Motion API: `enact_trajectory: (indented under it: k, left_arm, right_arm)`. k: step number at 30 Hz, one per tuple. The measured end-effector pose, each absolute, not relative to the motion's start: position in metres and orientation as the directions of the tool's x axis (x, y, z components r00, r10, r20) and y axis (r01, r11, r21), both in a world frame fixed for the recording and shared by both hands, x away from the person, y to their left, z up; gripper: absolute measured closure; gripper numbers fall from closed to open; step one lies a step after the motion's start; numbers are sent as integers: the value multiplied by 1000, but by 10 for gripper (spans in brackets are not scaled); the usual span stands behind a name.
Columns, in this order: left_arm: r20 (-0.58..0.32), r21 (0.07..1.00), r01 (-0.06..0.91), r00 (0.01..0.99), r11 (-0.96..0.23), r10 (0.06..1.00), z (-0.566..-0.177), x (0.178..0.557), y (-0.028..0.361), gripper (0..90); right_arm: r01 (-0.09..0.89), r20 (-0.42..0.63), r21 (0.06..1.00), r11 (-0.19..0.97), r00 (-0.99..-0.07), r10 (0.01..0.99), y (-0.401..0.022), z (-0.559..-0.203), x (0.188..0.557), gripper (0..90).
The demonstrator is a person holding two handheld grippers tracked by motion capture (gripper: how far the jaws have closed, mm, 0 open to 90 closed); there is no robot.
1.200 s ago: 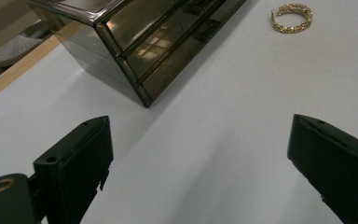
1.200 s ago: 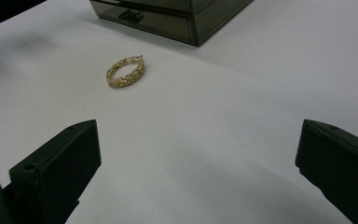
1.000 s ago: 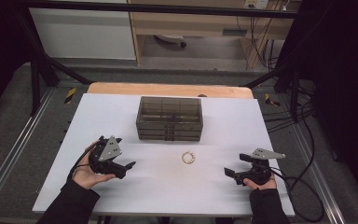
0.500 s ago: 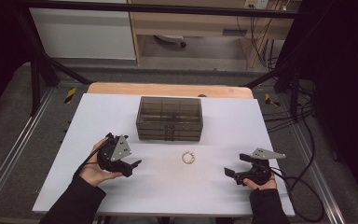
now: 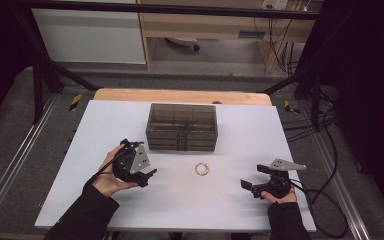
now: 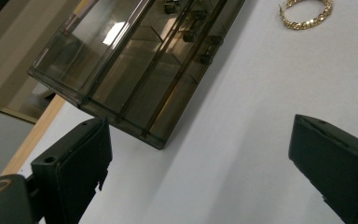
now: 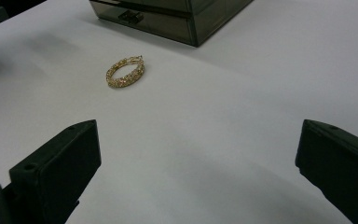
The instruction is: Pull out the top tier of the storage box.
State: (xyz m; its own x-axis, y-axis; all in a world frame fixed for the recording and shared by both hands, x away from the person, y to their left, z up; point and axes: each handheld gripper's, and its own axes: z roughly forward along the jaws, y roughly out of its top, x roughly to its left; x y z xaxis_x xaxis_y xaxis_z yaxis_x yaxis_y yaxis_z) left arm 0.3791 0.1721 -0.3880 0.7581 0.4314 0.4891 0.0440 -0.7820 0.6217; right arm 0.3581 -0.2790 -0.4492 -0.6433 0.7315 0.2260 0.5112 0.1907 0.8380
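Both of your grippers, left (image 5: 147,176) and right (image 5: 248,186), hold their jaws wide apart and empty, flanking the gold bracelet (image 5: 202,169) lying on the counter (image 5: 260,135) just before the smoky drawer box (image 5: 182,126), likely its destination.

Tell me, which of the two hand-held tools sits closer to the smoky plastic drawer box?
The left tool. It sits just in front of the drawer box's left corner, jaws spread wide. The right tool rests farther back, near the white table's front right edge.

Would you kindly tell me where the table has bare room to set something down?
Bare white table lies right of the drawer box, and between bracelet and near edge. Tightest: between left gripper and box.
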Motion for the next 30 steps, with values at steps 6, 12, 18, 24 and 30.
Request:
enact_trajectory:
  k: [6, 12, 18, 24, 30]
  left_arm:
    - [528, 594, 17, 746, -804, 406, -387, 380, 163, 59]
    - [562, 568, -8, 734, -823, 381, -388, 380, 157, 59]
    - [598, 541, -28, 716, -840, 361, -389, 382, 150, 60]
    - [641, 508, -63, 694, -859, 328, -391, 383, 140, 65]
    - [668, 482, -84, 680, -872, 303, -393, 385, 134, 68]
  right_arm:
    - [512, 226, 837, 191, -643, 732, -279, -449, 358, 7]
    - [511, 225, 838, 192, -643, 732, -279, -449, 358, 7]
    - [512, 223, 836, 196, -644, 732, -279, -449, 358, 7]
    - [512, 223, 836, 196, -644, 732, -279, -449, 358, 7]
    - [512, 222, 836, 196, -644, 732, -279, -449, 358, 7]
